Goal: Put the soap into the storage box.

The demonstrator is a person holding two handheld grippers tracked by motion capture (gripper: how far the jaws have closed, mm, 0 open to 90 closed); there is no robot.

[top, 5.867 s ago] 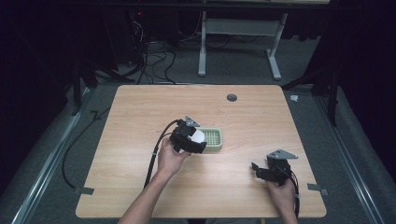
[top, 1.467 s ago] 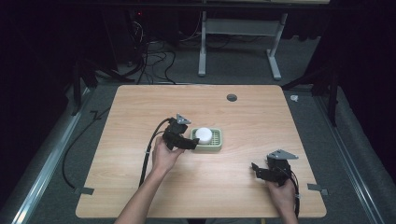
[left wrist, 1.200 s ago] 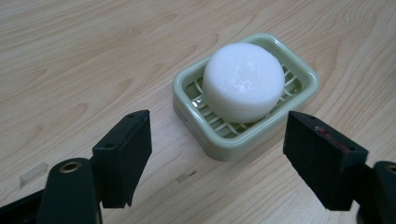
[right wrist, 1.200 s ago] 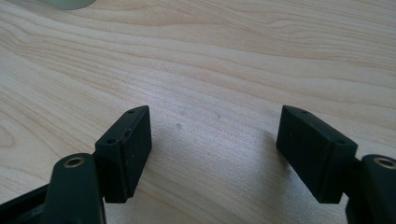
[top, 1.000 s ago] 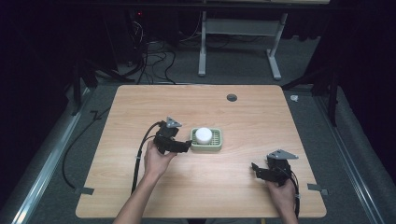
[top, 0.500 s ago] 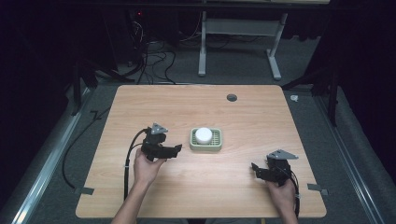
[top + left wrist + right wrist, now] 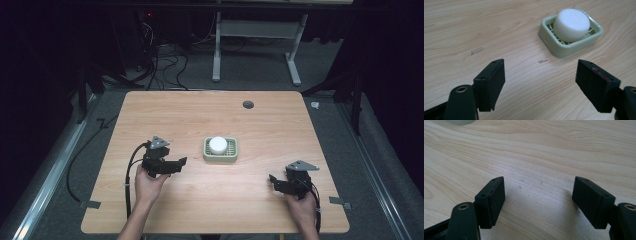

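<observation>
High view: I see a white puck [image 7: 217, 144] seated in a green tray [image 7: 220, 156] mid-table [image 7: 210, 115], my grippers well apart from it. Left gripper view: left gripper [image 7: 540, 80] gaping, empty, bare wood before the tray. Right gripper view: right gripper [image 7: 538, 198] gaping, empty.

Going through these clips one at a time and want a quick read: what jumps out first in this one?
A round white foam puck sitting in a pale green slotted plastic soap dish near the middle of the light wooden table draws the eye first. The left gripper hovers open just left of the dish, its jaws pointed at it. The right gripper sits open near the table's front right.
</observation>
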